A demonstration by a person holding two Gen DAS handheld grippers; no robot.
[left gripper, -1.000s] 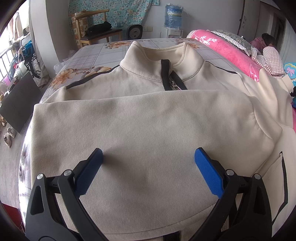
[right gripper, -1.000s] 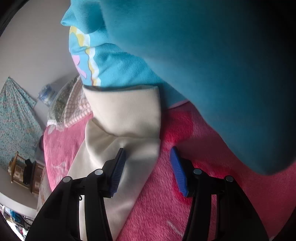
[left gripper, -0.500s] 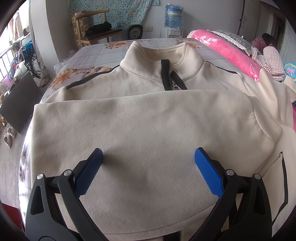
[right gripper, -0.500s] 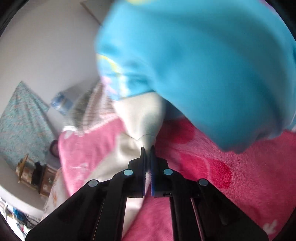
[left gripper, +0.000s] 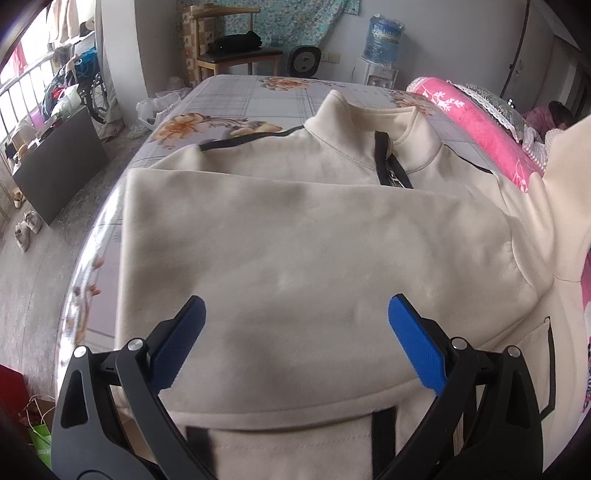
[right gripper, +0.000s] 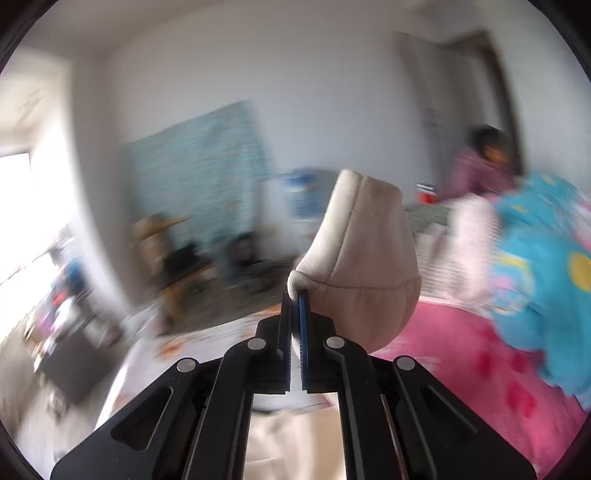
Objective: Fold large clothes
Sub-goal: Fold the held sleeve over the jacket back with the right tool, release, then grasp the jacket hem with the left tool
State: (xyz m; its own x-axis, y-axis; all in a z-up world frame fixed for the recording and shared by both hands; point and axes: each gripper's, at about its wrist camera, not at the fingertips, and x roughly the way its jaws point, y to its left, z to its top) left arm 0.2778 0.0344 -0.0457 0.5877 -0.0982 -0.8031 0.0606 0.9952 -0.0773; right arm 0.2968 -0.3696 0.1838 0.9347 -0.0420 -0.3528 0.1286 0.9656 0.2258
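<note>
Left wrist view: the left gripper (left gripper: 295,325) hovers over a cream jacket (left gripper: 295,240) spread flat on a bed (left gripper: 229,96), its blue pads wide apart with nothing between them. One sleeve lies folded across the chest; the collar and black zip (left gripper: 391,166) point to the far end. At the right edge the other sleeve (left gripper: 565,177) rises out of frame, beside a pink blanket (left gripper: 480,122). Far off stand a chair (left gripper: 236,55) and a water bottle (left gripper: 382,35) on a dispenser; its label is too small to read.

Right wrist view: the right gripper (right gripper: 295,306) is clamped on the sleeve cuff (right gripper: 362,266), lifted clear of the bed. The background is smeared by blur. Only this view shows a blue patterned blanket (right gripper: 535,258) to the right, on the pink one, and a person (right gripper: 484,162) seated far right. No writing can be read.
</note>
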